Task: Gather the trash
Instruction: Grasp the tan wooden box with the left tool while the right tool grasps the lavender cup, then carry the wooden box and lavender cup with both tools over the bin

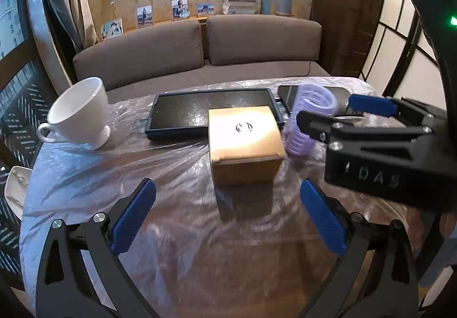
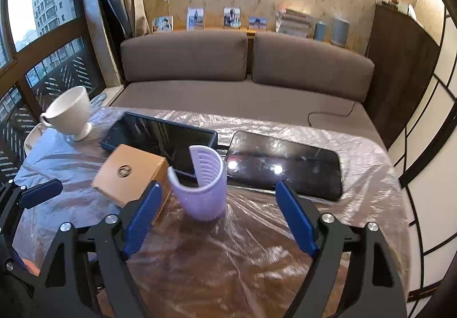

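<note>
A: Left wrist view. Left gripper (image 1: 228, 218) spread wide, nothing between the pads. The cardboard box (image 1: 245, 144) sits closed on the plastic-covered table (image 1: 85, 175), straight ahead of the gap and apart from both pads. Right gripper (image 1: 342, 109) enters from the right, one finger in front of the lilac ribbed sleeve (image 1: 310, 121); contact cannot be told here.

B: Which item counts as trash?

A: My judgement: box and sleeve. White cup (image 1: 80, 112), tablet (image 1: 205, 109) and phone (image 1: 288, 95) look like keepers.

B: Right wrist view?

A: Right gripper (image 2: 220, 215) wide open, holding nothing. The sleeve (image 2: 201, 183) stands upright between the pads, touching neither, just beside the box (image 2: 130, 172), with the phone (image 2: 285, 166) close behind it.

B: Advice for the grasp?

A: Centre the sleeve and close gently; it looks thin and split down one side, so likely to crush or twist. Keep the left pad off the box corner. Lift straight up, clear of the phone.
</note>
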